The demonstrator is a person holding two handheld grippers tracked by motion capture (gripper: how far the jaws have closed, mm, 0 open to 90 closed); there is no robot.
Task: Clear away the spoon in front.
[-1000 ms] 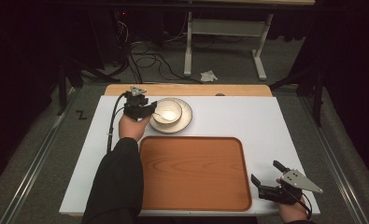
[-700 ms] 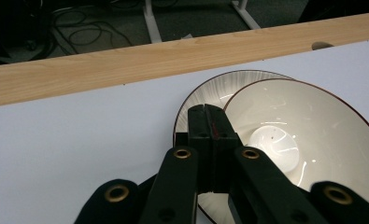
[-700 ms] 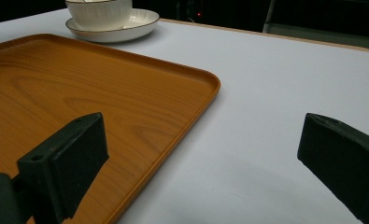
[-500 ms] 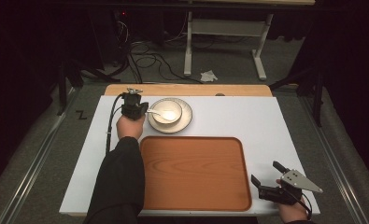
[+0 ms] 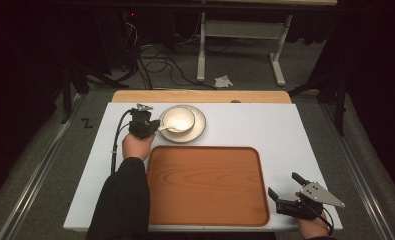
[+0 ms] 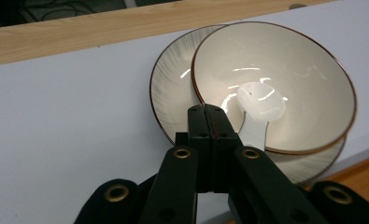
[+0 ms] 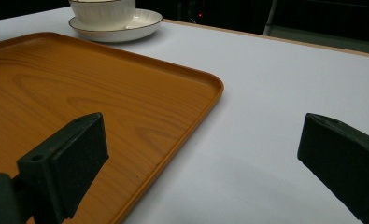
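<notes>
A person is standing at the near side of a white bench [image 5: 265,125] with a tool in each hand. The left tool [image 5: 144,121] is hovering toward the far left part of the bench, just beside the left rim of a cream plate [image 5: 199,131]. In the left gripper view its two black jaws are sitting pressed together with nothing between them, their tips lying over the near rim of the plate [image 6: 166,88].

A cream bowl [image 5: 178,119] with a thin dark rim is sitting on that plate, and a white spoon [image 5: 169,129] is resting inside it, its handle leaning out over the bowl's rim toward the left tool. From the left gripper view the spoon [image 6: 259,109] handle is passing just to the side of the closed jaws; I cannot tell whether they are touching it.

A wooden tray [image 5: 205,185] is lying in the middle of the bench toward the near edge, its far edge close to the plate.

The right tool [image 5: 285,192] is hanging near the bench's near right corner, just beside the tray's right edge, with its jaws spread wide and gripping nothing. In the right gripper view the tray's [image 7: 79,98] rounded corner and bare bench are showing between the jaws, with the plate [image 7: 140,21] and bowl [image 7: 102,10] well beyond.
</notes>
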